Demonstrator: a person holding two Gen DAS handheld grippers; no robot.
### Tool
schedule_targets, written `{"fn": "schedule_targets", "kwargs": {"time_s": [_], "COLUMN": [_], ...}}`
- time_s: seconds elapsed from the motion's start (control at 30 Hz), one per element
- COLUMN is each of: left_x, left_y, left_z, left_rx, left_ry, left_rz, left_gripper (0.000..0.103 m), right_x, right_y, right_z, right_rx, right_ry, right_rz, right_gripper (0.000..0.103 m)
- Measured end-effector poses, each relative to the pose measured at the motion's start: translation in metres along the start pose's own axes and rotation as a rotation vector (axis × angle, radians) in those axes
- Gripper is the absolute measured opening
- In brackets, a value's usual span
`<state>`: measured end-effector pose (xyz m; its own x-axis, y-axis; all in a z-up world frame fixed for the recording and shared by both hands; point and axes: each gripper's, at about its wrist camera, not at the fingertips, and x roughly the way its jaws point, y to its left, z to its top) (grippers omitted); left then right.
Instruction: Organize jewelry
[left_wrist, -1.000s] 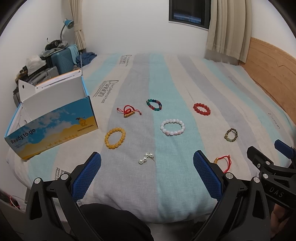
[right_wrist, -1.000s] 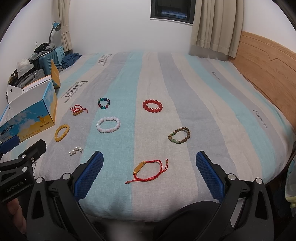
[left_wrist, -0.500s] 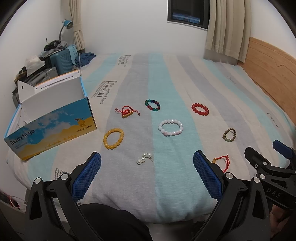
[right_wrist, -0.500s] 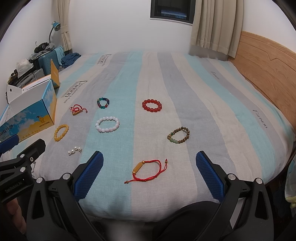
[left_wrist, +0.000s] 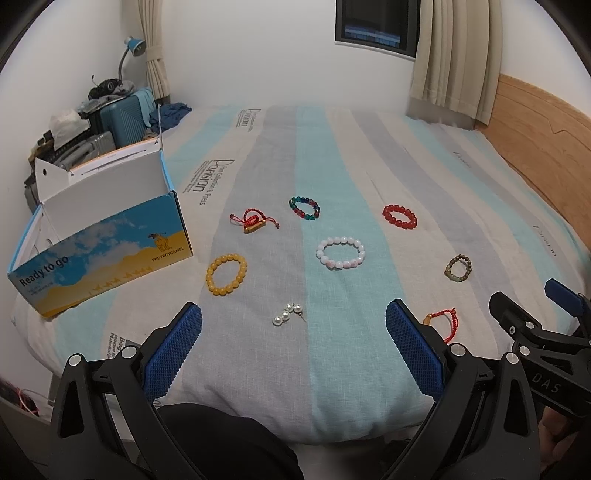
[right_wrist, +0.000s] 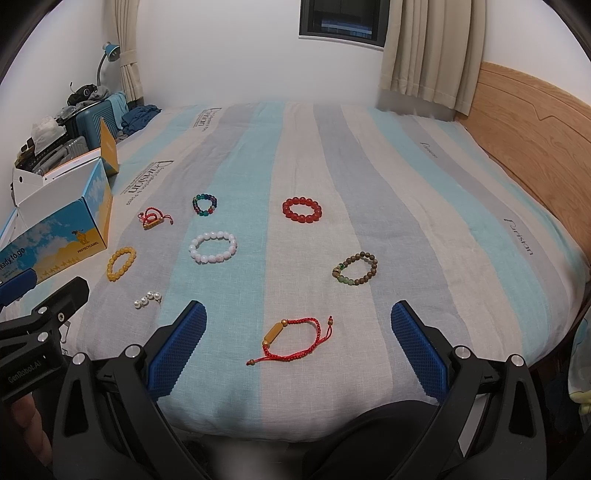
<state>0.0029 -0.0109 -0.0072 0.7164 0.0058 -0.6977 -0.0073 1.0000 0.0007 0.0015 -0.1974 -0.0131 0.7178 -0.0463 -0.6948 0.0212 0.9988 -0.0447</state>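
Hovering at near edge of striped bed (right_wrist: 424, 206): left gripper (left_wrist: 293, 332) and right gripper (right_wrist: 297, 334), jaws of both spread wide, nothing held. Pearl earrings (left_wrist: 288, 314) just beyond left gripper; red cord bracelet (right_wrist: 293, 339) between right gripper's fingers, untouched. Yellow bead bracelet (left_wrist: 226, 274), white bead bracelet (left_wrist: 340, 253), red bead bracelet (right_wrist: 301, 210) farther out, apart. Open shoebox (left_wrist: 103, 236) far left.

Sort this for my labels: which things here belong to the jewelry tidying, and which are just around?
Job: yellow bead bracelet, white bead bracelet, red bead bracelet, multicolour bead bracelet, brown bead bracelet, two red cord bracelets, pearl earrings, open box.
Around: suitcase, desk lamp, curtains.
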Motion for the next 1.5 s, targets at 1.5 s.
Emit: {"fn": "schedule_targets", "kwargs": {"time_s": [1.5], "left_x": [0.087], "left_y": [0.031], "left_z": [0.084], "left_rx": [0.011], "left_ry": [0.226], "left_rz": [-0.086], "left_gripper": [0.097], "right_x": [0.092], "right_y": [-0.058], "right_z": [0.08], "right_rx": [-0.033], "right_ry": [0.275], "right_rz": [-0.018], "right_gripper": [0.096]}}
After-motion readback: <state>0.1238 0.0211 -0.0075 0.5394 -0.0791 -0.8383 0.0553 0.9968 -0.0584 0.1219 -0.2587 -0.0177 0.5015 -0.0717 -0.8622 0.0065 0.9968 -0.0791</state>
